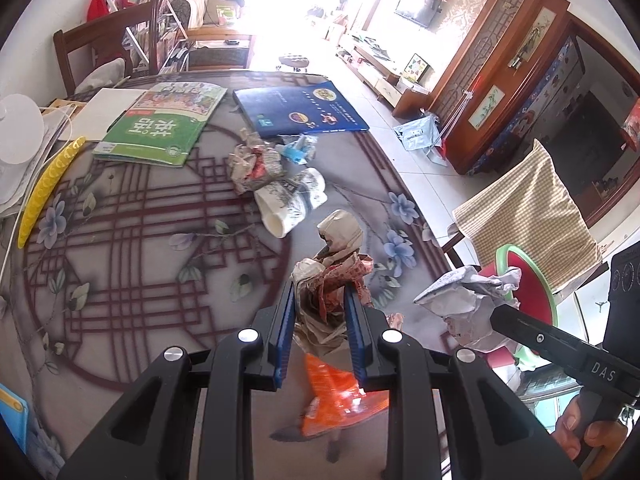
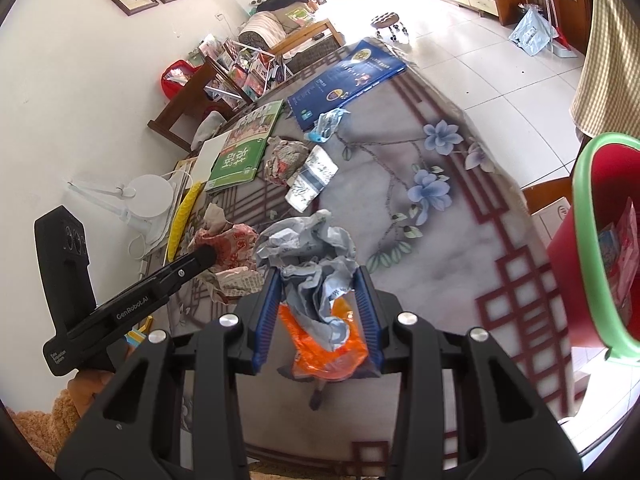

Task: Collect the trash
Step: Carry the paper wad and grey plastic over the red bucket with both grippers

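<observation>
The desk (image 1: pixel 120 280), under a grey flowered cover, carries two books, green (image 1: pixel 160 124) and blue (image 1: pixel 300 110), and the remaining trash. The red bin (image 2: pixel 592 240) with a green rim stands past the desk's edge, cut off by the frame. Three loose pieces lie mid-desk: a crumpled newspaper ball (image 1: pixel 252 164), a flattened paper cup (image 1: pixel 292 204) and a blue wrapper (image 1: pixel 298 148). An orange packet (image 2: pixel 324 344) lies beneath both tongs, partly hidden. The left tongs (image 1: pixel 320 300) are clenched on a brown-and-red paper wad (image 1: pixel 332 276); the right tongs (image 2: pixel 318 280) grasp a grey crumpled paper (image 2: pixel 308 252), both held above the desk.
</observation>
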`<state>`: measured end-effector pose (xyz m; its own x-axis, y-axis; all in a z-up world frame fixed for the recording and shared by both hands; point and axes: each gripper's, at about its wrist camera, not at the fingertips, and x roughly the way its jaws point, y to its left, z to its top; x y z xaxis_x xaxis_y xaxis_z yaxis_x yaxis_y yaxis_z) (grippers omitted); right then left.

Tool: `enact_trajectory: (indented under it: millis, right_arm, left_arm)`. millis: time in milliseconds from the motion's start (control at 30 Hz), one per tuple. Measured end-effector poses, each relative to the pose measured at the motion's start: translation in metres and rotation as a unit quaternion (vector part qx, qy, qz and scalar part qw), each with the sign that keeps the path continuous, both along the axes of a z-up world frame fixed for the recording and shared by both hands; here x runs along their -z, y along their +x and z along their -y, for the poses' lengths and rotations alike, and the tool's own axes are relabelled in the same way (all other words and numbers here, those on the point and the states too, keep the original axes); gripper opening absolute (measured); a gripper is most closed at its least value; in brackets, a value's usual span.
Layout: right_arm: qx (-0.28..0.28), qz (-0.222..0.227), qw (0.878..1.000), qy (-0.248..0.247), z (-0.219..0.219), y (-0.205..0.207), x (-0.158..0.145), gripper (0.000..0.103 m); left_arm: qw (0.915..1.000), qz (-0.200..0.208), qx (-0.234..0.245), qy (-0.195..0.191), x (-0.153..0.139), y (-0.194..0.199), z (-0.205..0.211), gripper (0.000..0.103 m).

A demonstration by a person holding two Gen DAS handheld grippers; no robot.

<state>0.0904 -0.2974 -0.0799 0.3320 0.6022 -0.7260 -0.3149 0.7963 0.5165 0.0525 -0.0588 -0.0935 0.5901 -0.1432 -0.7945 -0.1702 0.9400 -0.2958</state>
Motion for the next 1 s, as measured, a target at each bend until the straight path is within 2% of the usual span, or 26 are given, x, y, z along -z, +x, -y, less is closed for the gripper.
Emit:
enact_trajectory:
  millis: [667,1000]
  right_arm:
    - [-0.004,-0.007,1.0,0.024,0.093,0.044,0.006,0.037]
    - [0.028,-0.011,0.999,0.043,0.137,0.067,0.015,0.037]
  left_arm:
    - [0.9998,-0.002,-0.008,0.017,-0.011,0.031,0.089,0.022]
    - [0.9993,-0.009,0.006,0.036,-0.016,0.051,0.125,0.022]
